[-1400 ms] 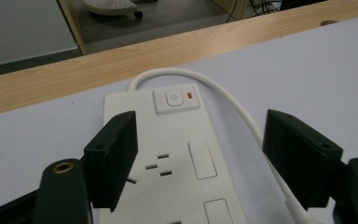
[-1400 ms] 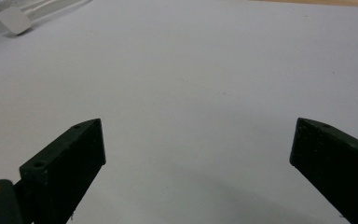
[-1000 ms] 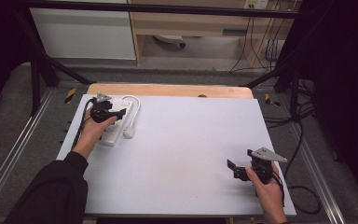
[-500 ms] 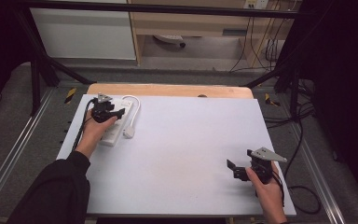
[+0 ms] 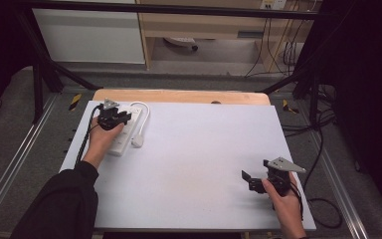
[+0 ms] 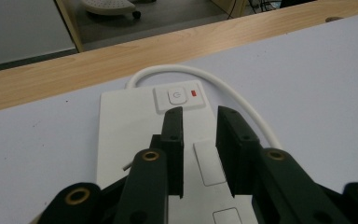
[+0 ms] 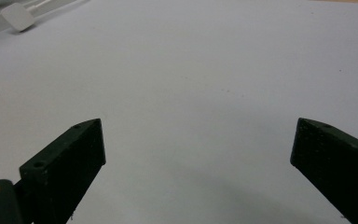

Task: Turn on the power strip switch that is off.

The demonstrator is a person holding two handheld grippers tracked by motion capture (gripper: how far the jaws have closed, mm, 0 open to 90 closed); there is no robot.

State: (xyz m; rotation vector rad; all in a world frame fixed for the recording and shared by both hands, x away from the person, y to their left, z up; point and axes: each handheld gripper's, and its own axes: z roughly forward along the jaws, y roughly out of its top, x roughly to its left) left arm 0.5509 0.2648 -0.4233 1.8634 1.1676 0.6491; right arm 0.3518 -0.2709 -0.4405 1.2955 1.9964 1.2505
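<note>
A white power strip (image 5: 123, 135) lies at the table's far left, its white cable (image 5: 144, 112) looping round to a plug (image 5: 137, 141) beside it. My left gripper (image 5: 121, 118) hovers over the strip, held from below by a hand. In the left gripper view the power strip (image 6: 130, 116) shows its power button (image 6: 176, 96) and a red light (image 6: 195, 93) just beyond my left gripper (image 6: 200, 114), whose jaws stand a narrow gap apart with nothing between them. My right gripper (image 5: 247, 181) rests near the front right, wide open (image 7: 198, 130) over bare surface.
The white tabletop (image 5: 204, 144) has a wooden strip (image 5: 179, 96) along its far edge. Metal frame rails run down both sides. Black cables (image 5: 323, 149) lie on the floor at the right. The plug (image 7: 17, 16) appears far off in the right gripper view.
</note>
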